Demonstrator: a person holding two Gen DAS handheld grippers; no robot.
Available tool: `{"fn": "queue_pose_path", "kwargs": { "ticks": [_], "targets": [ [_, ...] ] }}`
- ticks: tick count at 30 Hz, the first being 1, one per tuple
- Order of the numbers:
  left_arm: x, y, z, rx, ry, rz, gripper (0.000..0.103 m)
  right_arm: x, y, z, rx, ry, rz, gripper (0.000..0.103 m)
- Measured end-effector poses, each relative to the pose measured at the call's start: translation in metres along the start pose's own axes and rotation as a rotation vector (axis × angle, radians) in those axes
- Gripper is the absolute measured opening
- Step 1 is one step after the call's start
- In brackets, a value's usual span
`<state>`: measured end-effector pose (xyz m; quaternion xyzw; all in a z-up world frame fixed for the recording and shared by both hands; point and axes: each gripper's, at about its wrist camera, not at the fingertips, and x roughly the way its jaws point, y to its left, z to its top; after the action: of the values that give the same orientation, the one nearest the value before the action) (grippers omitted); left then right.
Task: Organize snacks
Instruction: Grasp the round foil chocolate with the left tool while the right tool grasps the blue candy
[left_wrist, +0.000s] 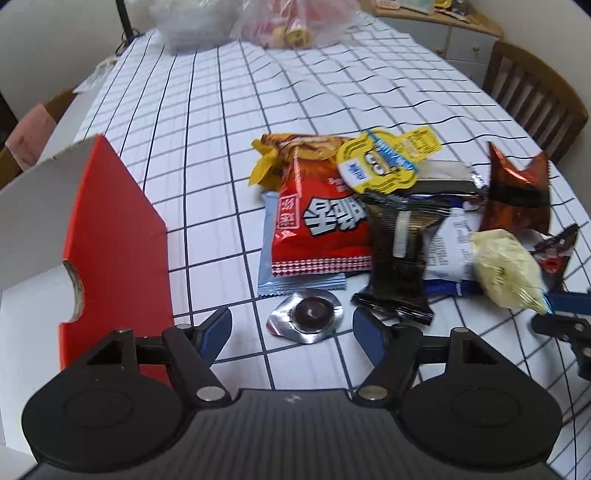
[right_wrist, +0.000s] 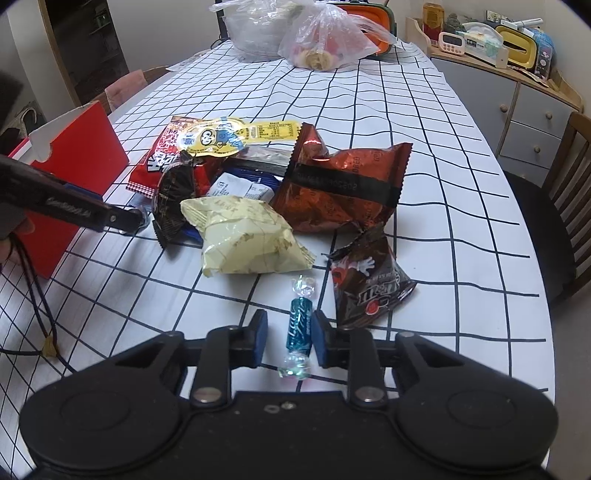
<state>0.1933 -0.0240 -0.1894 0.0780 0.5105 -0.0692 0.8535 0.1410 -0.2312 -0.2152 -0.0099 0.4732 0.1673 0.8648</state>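
A pile of snack packets lies on the checked tablecloth (left_wrist: 207, 155). In the left wrist view my left gripper (left_wrist: 291, 326) is open around a silver foil chocolate (left_wrist: 308, 315) lying on the cloth. Behind it lie a red chip bag (left_wrist: 317, 225), a black wrapper (left_wrist: 400, 258) and a pale yellow packet (left_wrist: 506, 269). A red open box (left_wrist: 110, 236) stands to the left. In the right wrist view my right gripper (right_wrist: 290, 338) is open around a teal wrapped candy (right_wrist: 300, 325), not pinching it. A brown M&M's bag (right_wrist: 365, 284) and the pale yellow packet (right_wrist: 243, 236) lie just beyond.
A brown-red foil bag (right_wrist: 343, 188) and a yellow Minion pack (right_wrist: 218, 138) top the pile. Clear plastic bags (right_wrist: 325, 40) sit at the table's far end. A wooden chair (right_wrist: 569, 206) stands at the right edge, a sideboard (right_wrist: 517, 103) behind it.
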Motion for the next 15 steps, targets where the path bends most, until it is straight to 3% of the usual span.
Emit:
{"fn": "queue_pose_path", "kwargs": {
  "ticks": [7,12,15],
  "targets": [
    [0.013,0.007,0.002,-0.045,0.034,-0.011,0.067,-0.001,0.0,-0.002,0.0,0.004,-0.004,0.02],
    [0.015,0.008,0.004,-0.069,0.032,-0.037,0.056,-0.001,0.001,-0.003,0.0,0.006,-0.009,0.013],
    [0.013,0.007,0.004,-0.066,0.021,-0.042,0.043,-0.002,0.001,-0.004,0.004,0.004,-0.009,0.011]
  ]
}}
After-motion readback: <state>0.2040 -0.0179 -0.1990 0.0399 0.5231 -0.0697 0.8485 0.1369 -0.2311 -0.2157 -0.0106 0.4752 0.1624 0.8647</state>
